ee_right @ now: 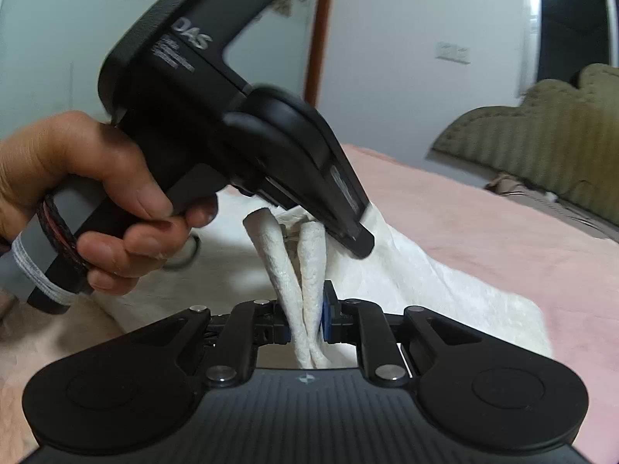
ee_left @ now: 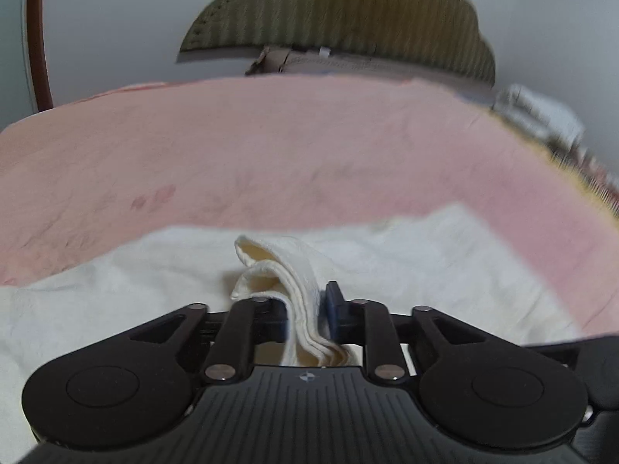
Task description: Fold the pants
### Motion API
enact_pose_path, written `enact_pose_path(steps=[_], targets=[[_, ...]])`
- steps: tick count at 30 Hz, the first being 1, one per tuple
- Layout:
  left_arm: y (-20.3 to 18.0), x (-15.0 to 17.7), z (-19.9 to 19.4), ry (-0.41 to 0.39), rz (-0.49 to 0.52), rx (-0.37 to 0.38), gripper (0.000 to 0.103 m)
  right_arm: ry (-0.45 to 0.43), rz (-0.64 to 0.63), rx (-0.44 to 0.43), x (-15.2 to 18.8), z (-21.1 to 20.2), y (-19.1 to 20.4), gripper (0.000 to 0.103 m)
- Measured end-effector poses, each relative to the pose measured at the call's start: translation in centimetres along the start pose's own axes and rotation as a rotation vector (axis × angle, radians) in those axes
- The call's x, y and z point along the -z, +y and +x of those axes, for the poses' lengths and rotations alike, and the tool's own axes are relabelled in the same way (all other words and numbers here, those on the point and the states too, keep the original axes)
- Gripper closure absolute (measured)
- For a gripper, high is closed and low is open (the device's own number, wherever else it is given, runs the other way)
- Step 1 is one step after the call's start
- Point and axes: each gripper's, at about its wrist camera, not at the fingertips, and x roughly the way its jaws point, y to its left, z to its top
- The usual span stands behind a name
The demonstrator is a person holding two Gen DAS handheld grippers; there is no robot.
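White, textured cloth made up the one pair of pants point(ee_left: 387, 255), which lay spread over a pink bed cover point(ee_left: 271, 147). Two hand-held grippers were at work, both black with blue pads. The left hand-held gripper point(ee_left: 305, 315) was clamped on a bunched fold of the pants, several layered edges rising between its jaws and curling over toward 11 o'clock. The right hand-held gripper point(ee_right: 305, 319) pinched two rolled strands of the same cloth, which stood up from its jaws toward 12 o'clock. In the right wrist view the left hand-held gripper point(ee_right: 354, 241) came in from 10 o'clock, its tip pressed into the cloth just beyond those strands, and one bare hand point(ee_right: 96, 201) gripped its handle at 9 o'clock.

One bed carried everything. At 12 o'clock in the left wrist view stood one olive, ribbed, scalloped headboard point(ee_left: 348, 19) against a pale wall point(ee_left: 116, 19). One reddish-brown wooden strip point(ee_left: 36, 38) ran upright at 10 o'clock. In the right wrist view a white wall switch plate point(ee_right: 452, 53) sat at 1 o'clock, blurred, with a dark opening point(ee_right: 572, 19) beside it at 2 o'clock.
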Motion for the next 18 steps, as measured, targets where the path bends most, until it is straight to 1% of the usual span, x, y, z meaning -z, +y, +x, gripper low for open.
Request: enact_pose_path(steps=[1, 2, 3, 4, 5, 6, 7, 9, 10, 11, 12, 14, 15, 16, 17, 18], targets=[[0.4, 0.8, 0.3, 0.012, 0.016, -0.024, 0.057, 0.046, -0.012, -0.004, 0.1, 0.9, 0.5, 0.088], [0.8, 1.5, 0.1, 0.000, 0.030, -0.038, 0.052, 0.101, -0.030, 0.000, 0.4, 1.8, 1.0, 0.087], [0.9, 1.9, -0.3, -0.025, 0.037, -0.051, 0.047, 0.118, -0.053, 0.013, 0.7, 2.0, 1.5, 0.084], [1.2, 2.1, -0.8, -0.050, 0.039, -0.074, 0.042, 0.105, -0.079, 0.033, 0.9, 1.5, 1.9, 0.079], [2.0, 2.6, -1.8, -0.078, 0.037, -0.119, 0.034, 0.116, -0.107, 0.044, 0.8, 0.9, 2.3, 0.075], [2.4, 2.6, -2.2, -0.101, 0.028, -0.161, 0.033, 0.123, -0.126, 0.034, 0.7, 0.3, 2.3, 0.067], [3.0, 2.6, -2.6, -0.122, 0.014, -0.195, 0.033, 0.121, -0.135, 0.004, 0.8, -1.0, 2.5, 0.060], [3.9, 1.6, -3.3, -0.145, -0.013, -0.242, 0.033, 0.085, -0.099, -0.070, 0.4, -3.3, 1.2, 0.059], [4.0, 1.1, -3.3, -0.143, -0.009, -0.263, 0.033, 0.063, -0.064, -0.086, 0.2, -4.4, 0.2, 0.059], [3.9, 0.8, -3.2, -0.135, 0.008, -0.277, 0.033, 0.045, -0.021, -0.071, -0.1, -5.2, -1.1, 0.059], [3.5, 0.5, -2.9, -0.121, 0.035, -0.286, 0.033, 0.033, 0.015, -0.033, -0.2, -5.6, -2.3, 0.059], [2.3, 0.2, -1.7, -0.086, 0.106, -0.305, 0.034, 0.040, 0.091, 0.077, 0.3, -5.7, -4.7, 0.059], [1.9, 0.2, -0.9, -0.074, 0.137, -0.330, 0.033, 0.060, 0.134, 0.109, 0.7, -5.3, -6.0, 0.059], [1.8, 0.3, 0.1, -0.053, 0.160, -0.356, 0.032, 0.103, 0.198, 0.119, 1.1, -4.1, -7.5, 0.059], [2.0, 0.3, 0.8, -0.036, 0.159, -0.378, 0.032, 0.160, 0.248, 0.111, 1.9, -3.3, -8.6, 0.059], [2.3, 0.3, 0.8, -0.035, 0.136, -0.390, 0.034, 0.213, 0.272, 0.103, 2.7, -2.5, -9.2, 0.059]])
